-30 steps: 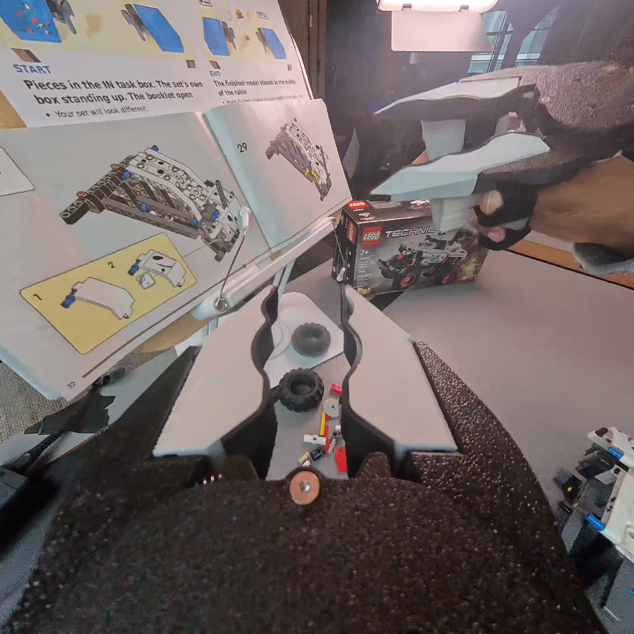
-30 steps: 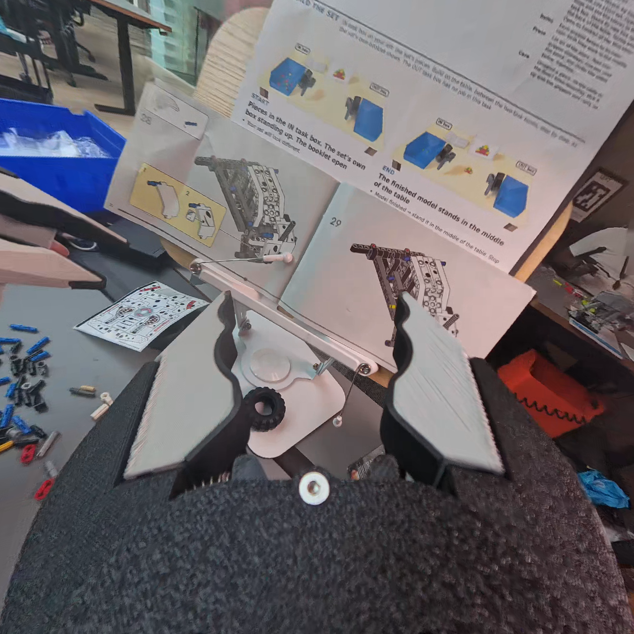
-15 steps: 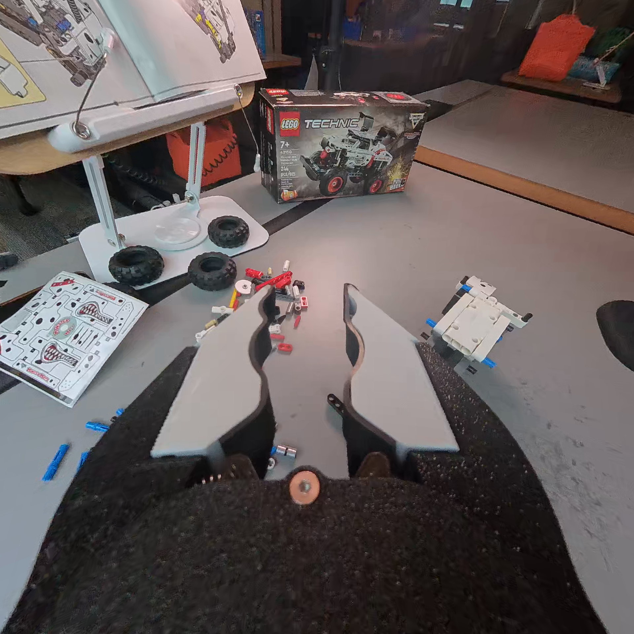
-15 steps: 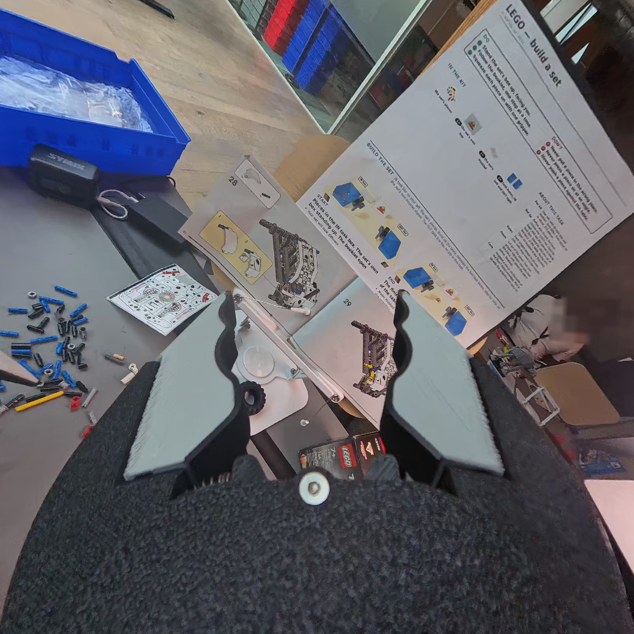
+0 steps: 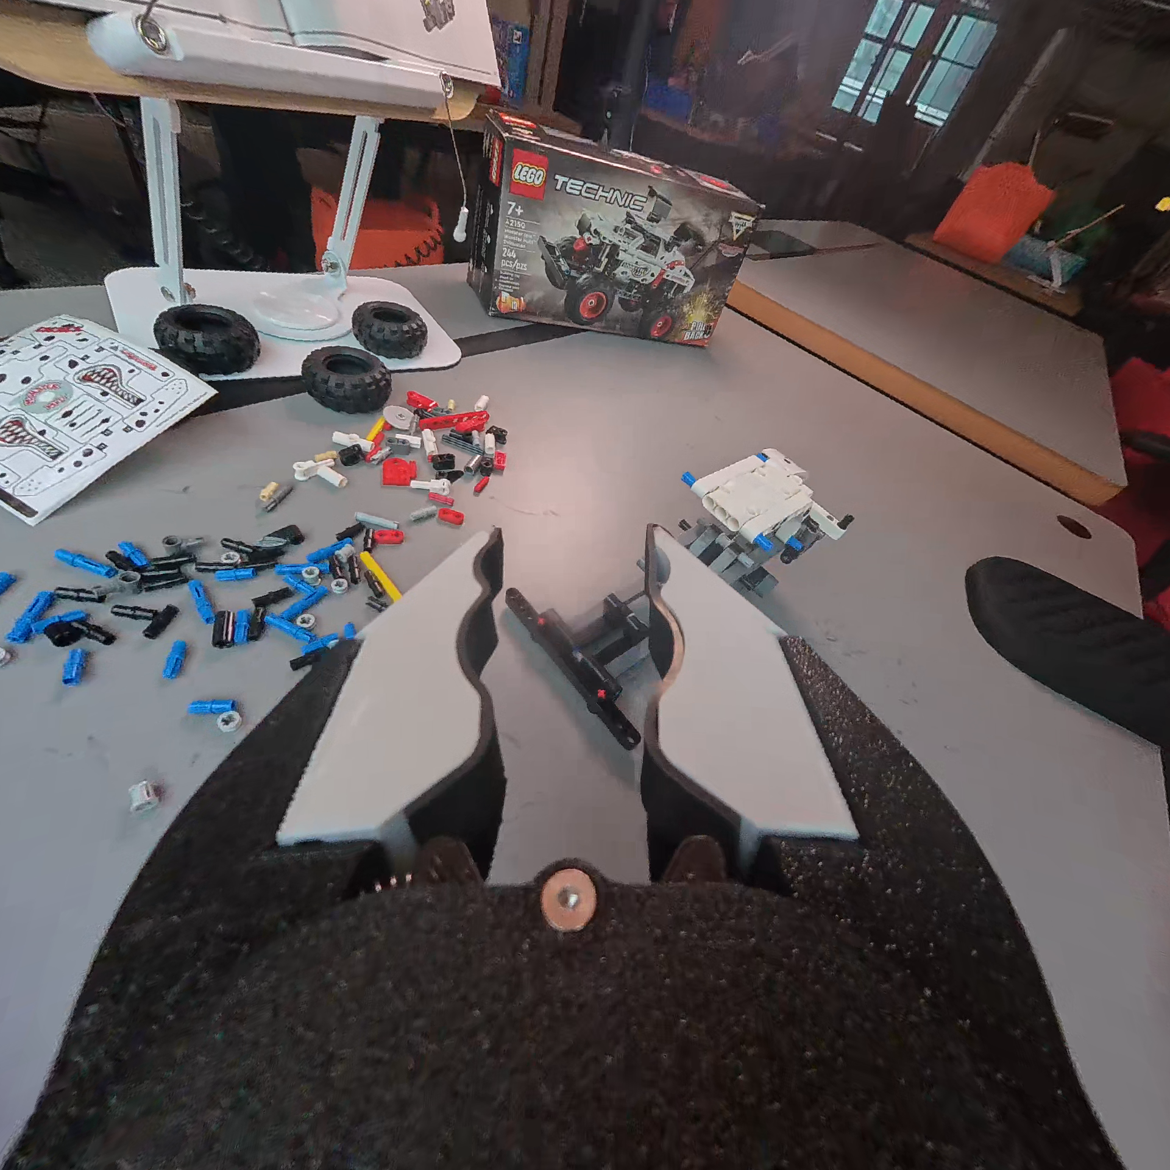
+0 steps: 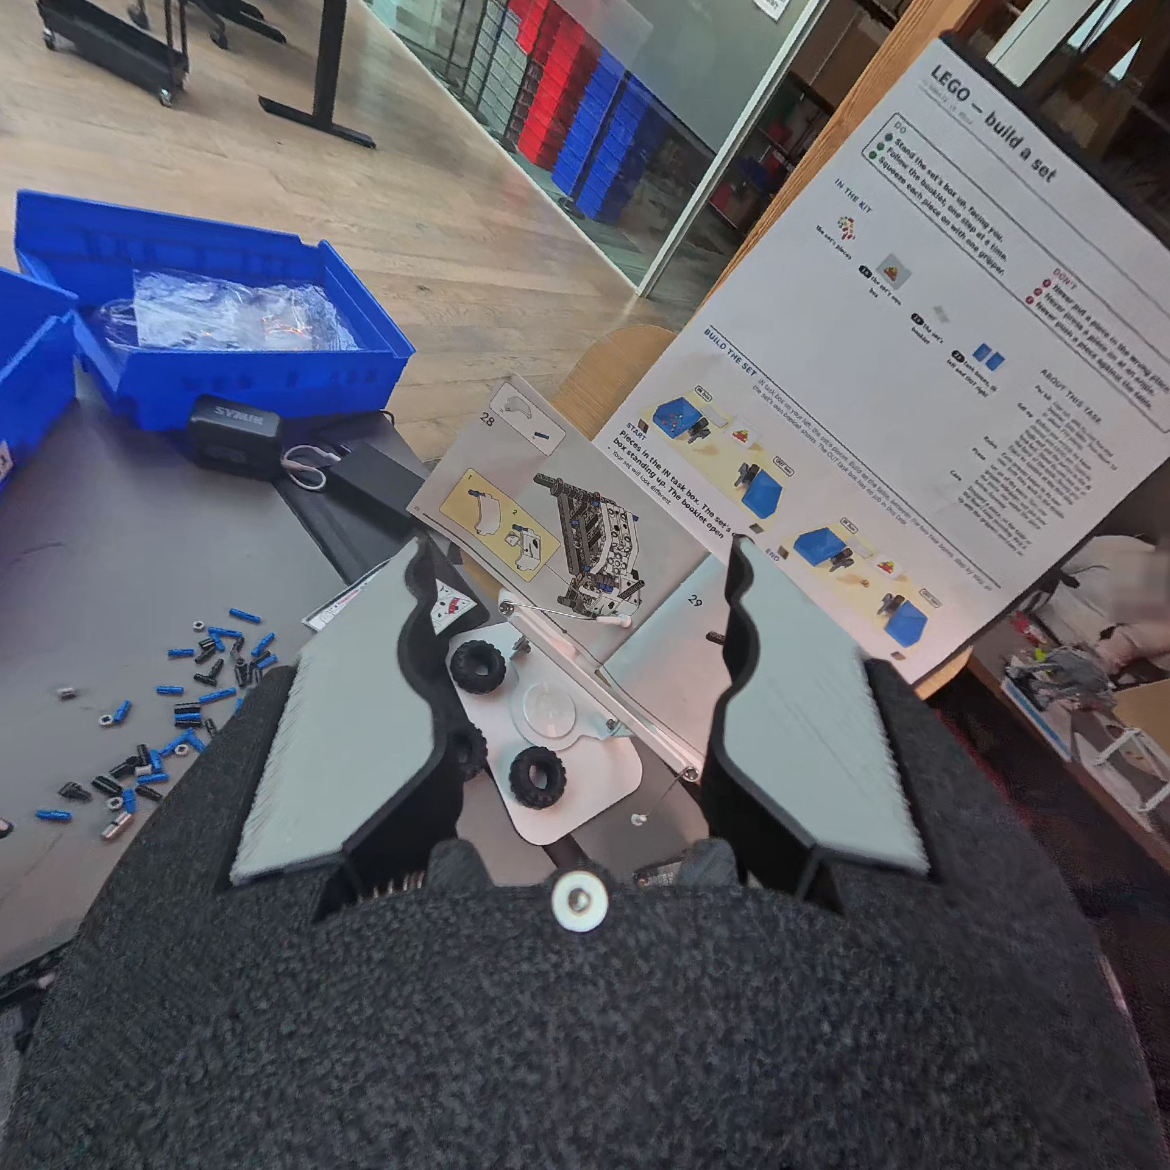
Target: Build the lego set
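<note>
My left gripper [image 5: 573, 538] is open and empty above the grey table. A black and grey chassis piece [image 5: 585, 652] lies on the table between its fingers, below them. A white and grey partial model [image 5: 756, 506] lies just to the right. Loose red, white and black pieces [image 5: 430, 449] and blue and black pins [image 5: 190, 595] lie to the left. Three black tyres [image 5: 345, 378] sit by the booklet stand. My right gripper [image 6: 576, 551] is open and empty, held high, facing the open instruction booklet [image 6: 570, 525].
The set's box [image 5: 608, 247] stands at the back. A sticker sheet [image 5: 69, 405] lies at the left. A white booklet stand base [image 6: 589, 779] holds two tyres. Blue bins [image 6: 209, 329] stand far left. A large instruction poster [image 6: 918, 354] stands behind the booklet. A black pad [image 5: 1070, 639] lies at the right edge. Across from one pair of fingers to the other is roughly 30 cm.
My left gripper has swung down and back from the booklet to over the table, now above the chassis piece. My right gripper has pulled back and up from the booklet. Both stay open.
</note>
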### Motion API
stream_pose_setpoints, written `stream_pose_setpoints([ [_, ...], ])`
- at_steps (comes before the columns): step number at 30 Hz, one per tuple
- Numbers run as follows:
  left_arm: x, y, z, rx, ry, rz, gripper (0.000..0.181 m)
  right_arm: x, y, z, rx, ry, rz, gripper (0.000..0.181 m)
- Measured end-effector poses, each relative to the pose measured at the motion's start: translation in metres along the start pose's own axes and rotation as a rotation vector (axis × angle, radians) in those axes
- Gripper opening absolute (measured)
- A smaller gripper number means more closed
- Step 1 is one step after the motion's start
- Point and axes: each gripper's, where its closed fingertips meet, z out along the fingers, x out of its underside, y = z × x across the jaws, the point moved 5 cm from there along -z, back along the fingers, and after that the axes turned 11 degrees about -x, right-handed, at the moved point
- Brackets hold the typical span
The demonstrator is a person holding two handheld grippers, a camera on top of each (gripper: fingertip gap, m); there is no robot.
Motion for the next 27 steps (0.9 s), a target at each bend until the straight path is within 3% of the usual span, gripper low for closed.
stream_pose_setpoints([
  [5,0.011,0.003,-0.004,-0.035,-0.018,0.001,0.045,0.01,-0.008,0.005,-0.026,-0.054,0.192,0.091],
  [13,0.024,-0.003,-0.001,-0.007,-0.005,0.003,0.045,0.016,0.01,0.021,-0.083,-0.034,0.186,0.092],
  [21,0.021,-0.009,-0.003,-0.009,-0.063,0.035,0.051,0.078,0.019,-0.016,-0.154,-0.145,0.393,0.094],
  [27,0.017,0.005,-0.009,-0.118,-0.096,0.063,0.06,0.136,0.064,-0.062,-0.189,-0.265,0.412,0.088],
])
